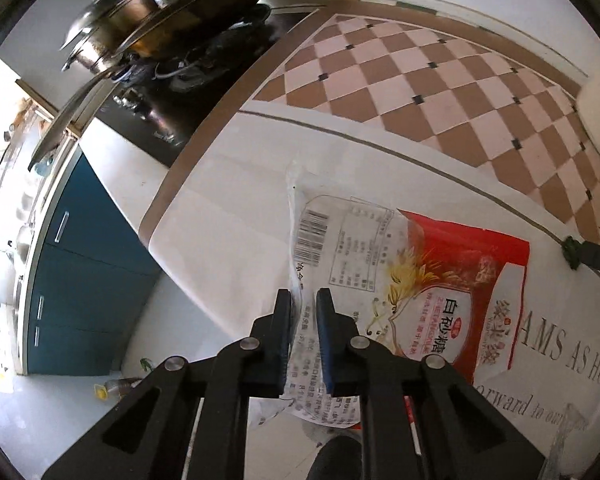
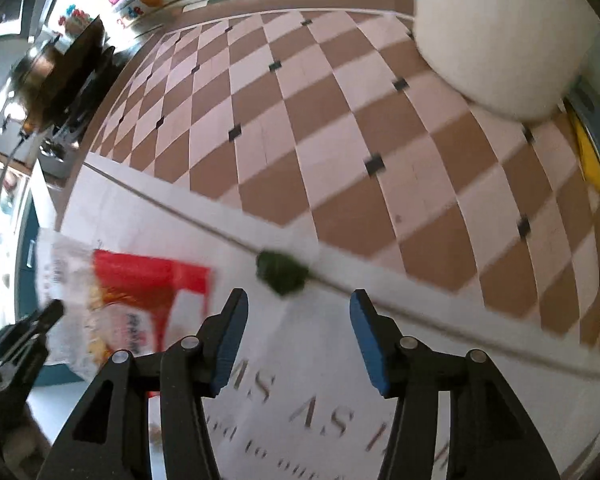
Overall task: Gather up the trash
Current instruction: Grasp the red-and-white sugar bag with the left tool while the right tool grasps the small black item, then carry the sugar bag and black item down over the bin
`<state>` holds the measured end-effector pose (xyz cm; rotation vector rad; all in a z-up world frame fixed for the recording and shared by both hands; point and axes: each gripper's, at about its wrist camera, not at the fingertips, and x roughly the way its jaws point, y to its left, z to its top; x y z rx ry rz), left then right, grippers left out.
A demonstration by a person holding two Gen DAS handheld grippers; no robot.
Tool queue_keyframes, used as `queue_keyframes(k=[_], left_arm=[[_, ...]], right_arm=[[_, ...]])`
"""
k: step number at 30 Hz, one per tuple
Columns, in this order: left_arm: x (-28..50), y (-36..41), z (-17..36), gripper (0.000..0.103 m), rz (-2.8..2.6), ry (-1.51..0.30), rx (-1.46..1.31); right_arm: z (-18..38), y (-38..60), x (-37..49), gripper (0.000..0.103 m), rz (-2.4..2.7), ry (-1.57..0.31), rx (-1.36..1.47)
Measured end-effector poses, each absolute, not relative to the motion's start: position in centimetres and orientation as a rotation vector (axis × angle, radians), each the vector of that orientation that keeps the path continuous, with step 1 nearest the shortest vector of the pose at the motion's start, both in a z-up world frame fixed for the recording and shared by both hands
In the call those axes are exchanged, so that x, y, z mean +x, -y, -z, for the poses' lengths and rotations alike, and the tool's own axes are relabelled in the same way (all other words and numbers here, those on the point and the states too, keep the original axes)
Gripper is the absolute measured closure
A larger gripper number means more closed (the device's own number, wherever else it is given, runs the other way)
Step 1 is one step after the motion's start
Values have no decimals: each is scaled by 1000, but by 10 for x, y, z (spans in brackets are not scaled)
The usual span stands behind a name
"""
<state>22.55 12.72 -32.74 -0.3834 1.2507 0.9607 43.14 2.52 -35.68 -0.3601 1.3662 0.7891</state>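
My left gripper [image 1: 304,300] is shut on the clear edge of an empty red-and-white sugar bag [image 1: 420,280], which hangs over the white table [image 1: 240,220]. The bag also shows at the left of the right wrist view [image 2: 140,296], with the left gripper's fingers [image 2: 48,316] on it. My right gripper [image 2: 296,304] is open and empty, just short of a small dark green scrap [image 2: 282,272] that lies on the table's dark stripe. The scrap also shows at the right edge of the left wrist view [image 1: 571,249].
A checkered brown-and-pink cloth [image 2: 320,140] covers the table's far part. A white rounded container [image 2: 500,40] stands at the far right. A wok and pots [image 1: 172,28] sit on a black stove at the left, above blue cabinets [image 1: 88,280]. A bottle [image 1: 116,388] lies on the floor.
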Motion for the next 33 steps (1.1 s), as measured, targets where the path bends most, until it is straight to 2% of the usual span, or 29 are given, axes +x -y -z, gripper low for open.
queue_keyframes(k=[11, 15, 17, 25, 33], left_arm=[[232, -143, 331, 93, -994, -1243, -384], [233, -144, 330, 93, -995, -1243, -387], [234, -145, 331, 93, -996, -1245, -390], [239, -145, 319, 94, -984, -1220, -391], [232, -142, 272, 95, -949, -1103, -451]], right_arm=[[377, -56, 428, 50, -794, -1258, -506], [377, -59, 426, 67, -790, -1216, -550], [377, -61, 427, 81, -793, -1210, -553], [378, -60, 432, 84, -804, -1213, -518], [365, -42, 439, 84, -819, -1245, -433]])
